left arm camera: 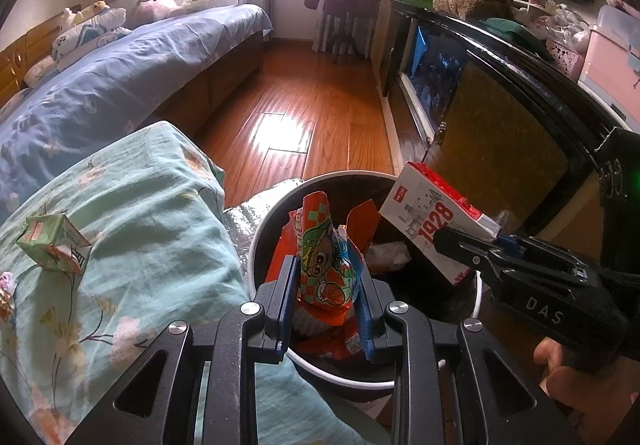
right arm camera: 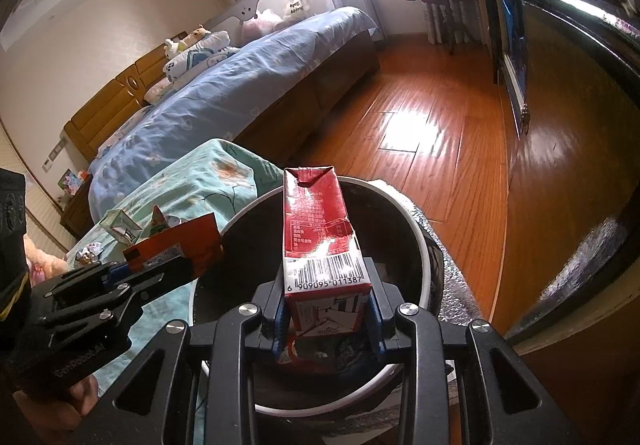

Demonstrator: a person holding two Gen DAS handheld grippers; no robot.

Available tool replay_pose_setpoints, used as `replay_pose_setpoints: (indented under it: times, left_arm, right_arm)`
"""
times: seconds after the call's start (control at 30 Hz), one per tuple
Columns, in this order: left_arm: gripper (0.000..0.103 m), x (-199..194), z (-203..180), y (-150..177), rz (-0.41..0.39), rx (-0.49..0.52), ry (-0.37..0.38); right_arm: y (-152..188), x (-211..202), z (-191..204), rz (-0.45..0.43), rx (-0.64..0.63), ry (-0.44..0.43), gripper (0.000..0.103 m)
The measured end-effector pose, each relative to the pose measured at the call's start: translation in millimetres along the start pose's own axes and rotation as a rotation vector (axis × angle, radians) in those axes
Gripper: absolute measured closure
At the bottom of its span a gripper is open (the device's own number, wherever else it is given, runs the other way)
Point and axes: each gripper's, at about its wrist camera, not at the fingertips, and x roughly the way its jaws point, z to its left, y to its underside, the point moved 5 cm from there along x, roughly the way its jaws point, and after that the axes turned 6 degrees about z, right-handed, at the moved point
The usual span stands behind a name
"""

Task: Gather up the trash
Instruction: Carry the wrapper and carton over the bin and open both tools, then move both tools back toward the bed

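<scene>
My left gripper (left arm camera: 326, 283) is shut on an orange snack wrapper (left arm camera: 326, 261) with a cartoon figure, held over the round trash bin (left arm camera: 256, 245). More orange wrappers lie inside the bin. My right gripper (right arm camera: 326, 305) is shut on a red and white drink carton (right arm camera: 316, 229), held upright over the same bin (right arm camera: 424, 257). The carton (left arm camera: 432, 213) and right gripper (left arm camera: 452, 239) show at the right of the left wrist view; the left gripper (right arm camera: 172, 265) with its wrapper (right arm camera: 176, 245) shows at the left of the right wrist view. A green carton (left arm camera: 54, 247) lies on the teal cloth.
The teal floral cloth (left arm camera: 132, 213) covers a surface left of the bin, with small bits (left arm camera: 6, 293) at its edge. A dark cabinet (left arm camera: 500, 133) stands to the right. A bed with blue bedding (left arm camera: 120, 81) lies beyond, with wooden floor (left arm camera: 320, 101) between.
</scene>
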Motion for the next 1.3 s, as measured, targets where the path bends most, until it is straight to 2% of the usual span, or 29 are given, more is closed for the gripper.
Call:
replay_pose_setpoints:
  times: [0.67,0.77,0.93,1.0,1.1,1.3]
  left_arm:
    - [0.077,0.3,0.2,-0.7,0.002,0.004,0.018]
    - [0.076,0.0,0.5,-1.4,0.004,0.001,0.018]
    - [0.049,-4.3,2.8,-0.2,0.005,-0.013,0.022]
    - [0.048,-8.8,4.5,3.8,-0.003,-0.015,0.021]
    - [0.046,-16.9,13.0,12.6,-0.012,-0.048,0.022]
    - [0.044,-37.1,34.0,33.9,-0.033,-0.11,0.008]
  right_arm:
    - [-3.8,-1.0,-1.6,0.021,0.011,0.003,0.071]
    - [-4.9,0.9,-1.6,0.026,0.007,0.01,0.068]
    - [-6.2,0.1,-3.8,0.03,0.021,0.018,0.065]
    - [-5.2,-3.5,-4.2,0.024,0.032,0.013,0.053]
    - [-2.8,-10.3,-1.2,0.007,0.037,0.003,0.04]
    - [2.1,-19.6,20.9,-0.008,0.014,-0.028,0.021]
